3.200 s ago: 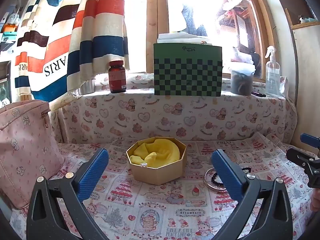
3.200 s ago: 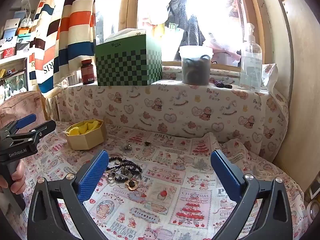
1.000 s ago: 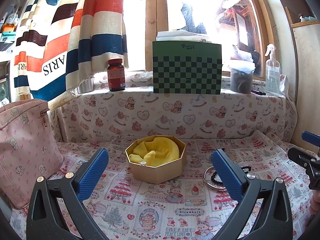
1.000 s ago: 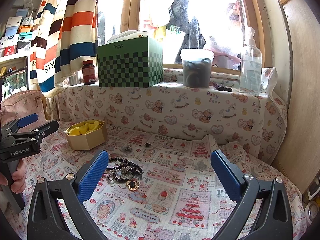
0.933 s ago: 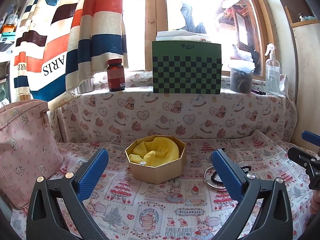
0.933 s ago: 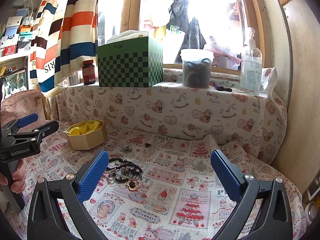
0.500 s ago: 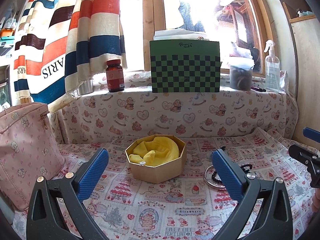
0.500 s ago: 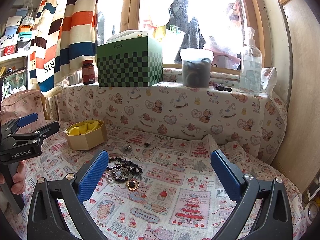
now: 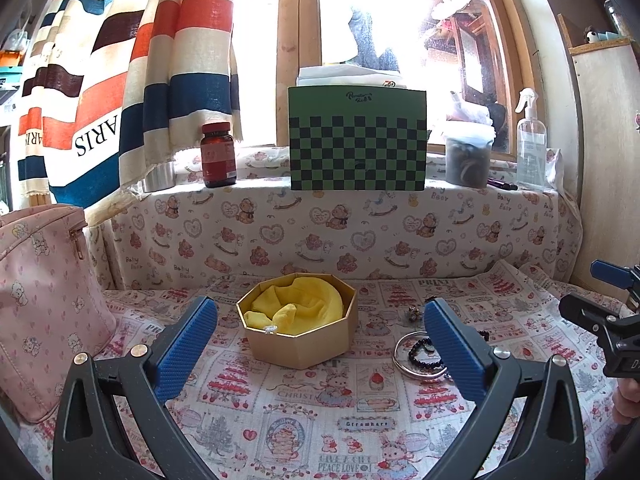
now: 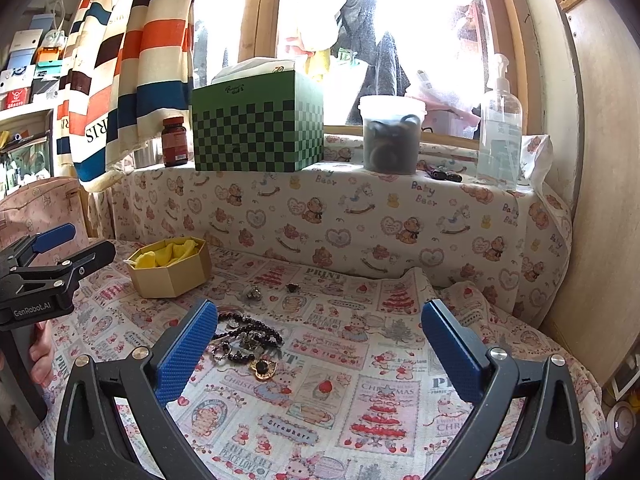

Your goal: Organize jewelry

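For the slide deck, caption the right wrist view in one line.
Open right gripper hovering over tangled bead jewelry on a printed cloth, gold octagonal box beyond.

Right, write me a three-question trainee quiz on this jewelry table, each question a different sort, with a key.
1. True or false: the left hand-held gripper is shut on a bracelet.
2. Multiple choice: what lines the gold octagonal box? A) yellow cloth B) black foam C) nothing
3. Fill in: the beaded bracelets lie on the printed cloth, just ahead of the right hand-held gripper's ______ finger.

Key:
1. False; its jaws stand wide apart and hold nothing.
2. A
3. left
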{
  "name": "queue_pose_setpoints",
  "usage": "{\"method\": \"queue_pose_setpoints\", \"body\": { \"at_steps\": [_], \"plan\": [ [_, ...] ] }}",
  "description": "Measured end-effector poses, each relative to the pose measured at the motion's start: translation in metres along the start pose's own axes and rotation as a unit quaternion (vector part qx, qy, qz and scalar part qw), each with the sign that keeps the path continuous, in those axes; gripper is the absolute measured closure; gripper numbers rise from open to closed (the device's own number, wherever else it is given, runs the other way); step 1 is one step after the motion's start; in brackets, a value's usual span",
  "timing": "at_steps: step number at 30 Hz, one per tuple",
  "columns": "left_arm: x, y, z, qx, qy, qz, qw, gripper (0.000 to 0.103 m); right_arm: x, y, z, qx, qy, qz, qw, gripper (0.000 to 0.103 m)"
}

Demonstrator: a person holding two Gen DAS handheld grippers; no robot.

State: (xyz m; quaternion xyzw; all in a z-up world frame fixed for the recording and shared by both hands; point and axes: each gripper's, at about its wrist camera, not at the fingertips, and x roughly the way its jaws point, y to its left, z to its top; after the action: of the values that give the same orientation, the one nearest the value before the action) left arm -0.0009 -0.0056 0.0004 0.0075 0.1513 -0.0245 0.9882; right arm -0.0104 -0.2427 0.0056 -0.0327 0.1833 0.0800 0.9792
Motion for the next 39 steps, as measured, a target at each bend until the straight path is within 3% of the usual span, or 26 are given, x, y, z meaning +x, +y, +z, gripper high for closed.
{"method": "queue_pose_setpoints", "body": {
  "at_steps": [16,21,25,29,32,35,39],
  "plan": [
    [-0.006,0.007,-0.001,-0.013,-0.009,0.023,0.9996,0.0,-0.001,-0.001,0.001,0.011,0.002,-0.002,1.0,0.0],
    [-0.017,0.021,0.0,-0.042,-0.049,0.059,0.9962,0.0,0.0,0.002,0.001,0.004,0.009,0.005,1.0,0.0],
    [-0.021,0.026,0.002,-0.045,-0.061,0.062,0.9952,0.0,0.003,0.001,0.0,0.007,0.02,0.009,1.0,0.0],
    [-0.025,0.024,0.004,-0.034,-0.067,0.048,0.996,0.0,0.001,-0.003,0.0,0.017,0.018,0.01,1.0,0.003],
    [-0.023,0.024,0.01,-0.038,-0.048,0.0,0.9981,0.0,0.002,-0.006,0.001,0.026,0.021,0.009,0.999,0.005],
    [-0.012,0.02,0.023,-0.044,-0.015,0.001,0.9989,0.0,-0.001,-0.01,0.008,0.038,0.018,-0.008,0.999,0.005],
    [-0.007,0.02,0.054,-0.049,-0.02,-0.026,0.9983,0.0,-0.006,-0.012,0.029,0.041,0.017,-0.012,0.999,0.005]
  ]
}}
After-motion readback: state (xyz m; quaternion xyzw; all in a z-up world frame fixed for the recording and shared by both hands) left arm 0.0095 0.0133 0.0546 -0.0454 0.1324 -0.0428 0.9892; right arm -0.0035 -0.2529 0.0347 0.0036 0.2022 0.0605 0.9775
